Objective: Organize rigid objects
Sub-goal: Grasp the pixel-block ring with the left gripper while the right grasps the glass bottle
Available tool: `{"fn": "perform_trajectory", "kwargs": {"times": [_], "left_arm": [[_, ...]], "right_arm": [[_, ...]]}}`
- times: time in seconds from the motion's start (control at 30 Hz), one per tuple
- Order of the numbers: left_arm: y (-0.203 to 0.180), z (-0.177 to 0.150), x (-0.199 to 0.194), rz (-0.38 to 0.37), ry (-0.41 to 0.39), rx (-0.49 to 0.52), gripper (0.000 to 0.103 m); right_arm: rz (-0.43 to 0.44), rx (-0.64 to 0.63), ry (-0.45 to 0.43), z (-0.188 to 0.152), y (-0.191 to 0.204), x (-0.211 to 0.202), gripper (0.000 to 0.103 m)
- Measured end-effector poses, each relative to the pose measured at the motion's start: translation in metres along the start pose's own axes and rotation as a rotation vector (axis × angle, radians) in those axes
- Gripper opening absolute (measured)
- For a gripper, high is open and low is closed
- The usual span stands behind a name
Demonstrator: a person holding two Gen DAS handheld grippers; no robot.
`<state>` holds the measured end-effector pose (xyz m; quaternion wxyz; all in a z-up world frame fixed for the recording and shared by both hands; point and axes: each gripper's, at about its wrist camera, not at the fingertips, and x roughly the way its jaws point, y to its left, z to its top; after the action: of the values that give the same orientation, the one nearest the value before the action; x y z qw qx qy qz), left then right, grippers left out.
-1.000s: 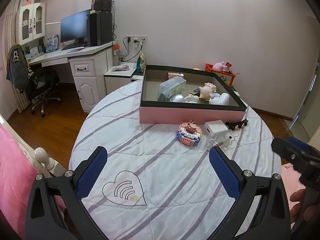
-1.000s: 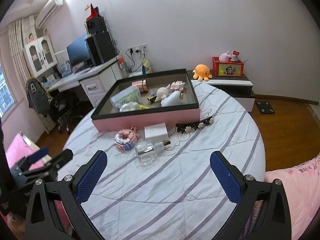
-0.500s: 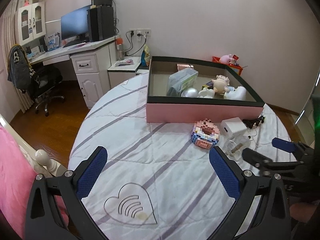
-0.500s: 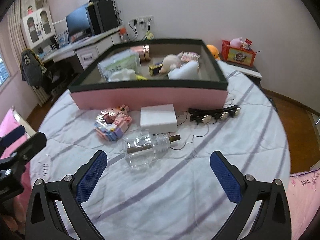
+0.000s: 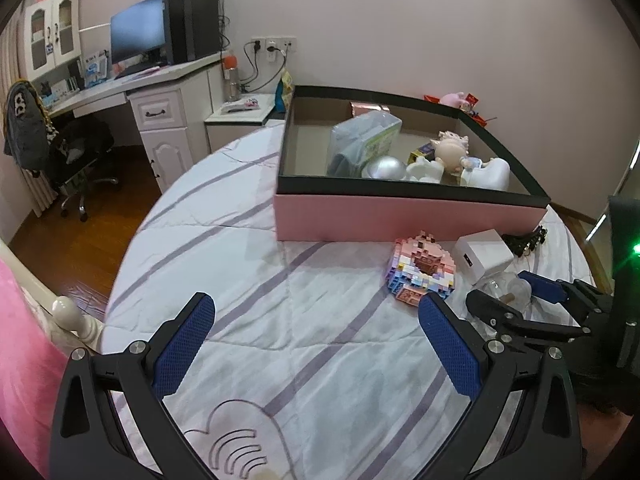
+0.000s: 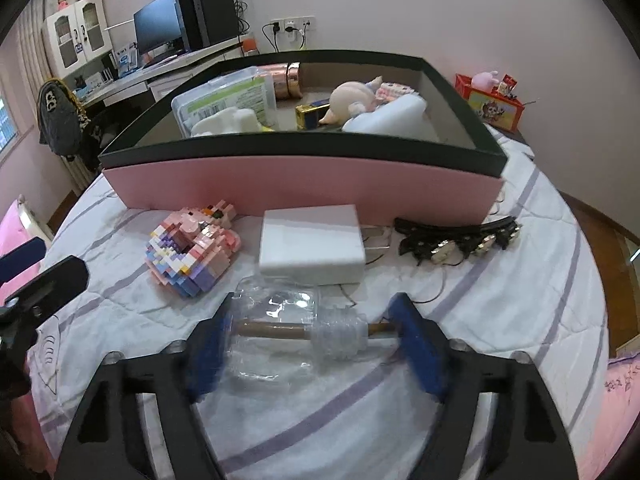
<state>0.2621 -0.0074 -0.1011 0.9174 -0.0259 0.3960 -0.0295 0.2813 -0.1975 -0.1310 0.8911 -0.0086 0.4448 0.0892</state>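
Right tool (image 6: 312, 344) now closing around bottle (image 6: 280, 332), half-hidden in left view.

The bottle (image 6: 280, 328) looks like clear glossy glass, laid on soft quilted cloth (image 6: 500, 320). The charger (image 6: 312, 240) is smooth white plastic, and the box (image 6: 304, 184) is done in matt pink card.

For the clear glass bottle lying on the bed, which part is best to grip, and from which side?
Grip the clear glass bottle across its wide body, not the ribbed neck, coming from above. It lies on its side, neck toward the right, so its length spans the right gripper, whose jaws are closing end to end on it; a grip turned across the body would likely hold better.
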Motion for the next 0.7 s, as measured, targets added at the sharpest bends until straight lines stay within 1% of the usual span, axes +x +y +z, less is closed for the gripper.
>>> {"fn": "perform_trajectory", "kwargs": {"times": [0.1, 0.2, 0.33, 0.4, 0.53, 0.57, 0.6, 0.63, 0.67, 0.7], "left_arm": [[-0.009, 0.001, 0.004, -0.018, 0.006, 0.02, 0.103], [-0.02, 0.002, 0.01, -0.037, 0.017, 0.054, 0.103], [-0.038, 0.006, 0.026, -0.059, 0.047, 0.099, 0.103], [-0.046, 0.009, 0.037, -0.054, 0.057, 0.114, 0.103], [-0.059, 0.015, 0.057, -0.037, 0.082, 0.145, 0.102], [-0.062, 0.016, 0.063, -0.031, 0.099, 0.152, 0.098], [-0.064, 0.016, 0.068, -0.038, 0.122, 0.157, 0.087], [-0.066, 0.016, 0.07, -0.045, 0.128, 0.159, 0.085], [-0.066, 0.017, 0.068, -0.05, 0.119, 0.158, 0.079], [-0.066, 0.017, 0.067, -0.062, 0.117, 0.159, 0.067]], "right_arm": [[0.009, -0.003, -0.006, -0.003, -0.005, -0.003, 0.075], [-0.009, 0.032, -0.025, -0.006, -0.019, -0.011, 0.075], [-0.041, 0.063, -0.025, -0.009, -0.035, -0.017, 0.075], [-0.053, 0.08, -0.022, -0.01, -0.043, -0.017, 0.075], [-0.05, 0.096, -0.023, -0.011, -0.05, -0.02, 0.075], [-0.048, 0.1, -0.023, -0.01, -0.051, -0.02, 0.075], [-0.044, 0.106, -0.024, -0.01, -0.052, -0.02, 0.075], [-0.042, 0.109, -0.025, -0.009, -0.051, -0.02, 0.075], [-0.039, 0.113, -0.027, -0.009, -0.052, -0.021, 0.075], [-0.037, 0.116, -0.029, -0.008, -0.052, -0.022, 0.075]]}}
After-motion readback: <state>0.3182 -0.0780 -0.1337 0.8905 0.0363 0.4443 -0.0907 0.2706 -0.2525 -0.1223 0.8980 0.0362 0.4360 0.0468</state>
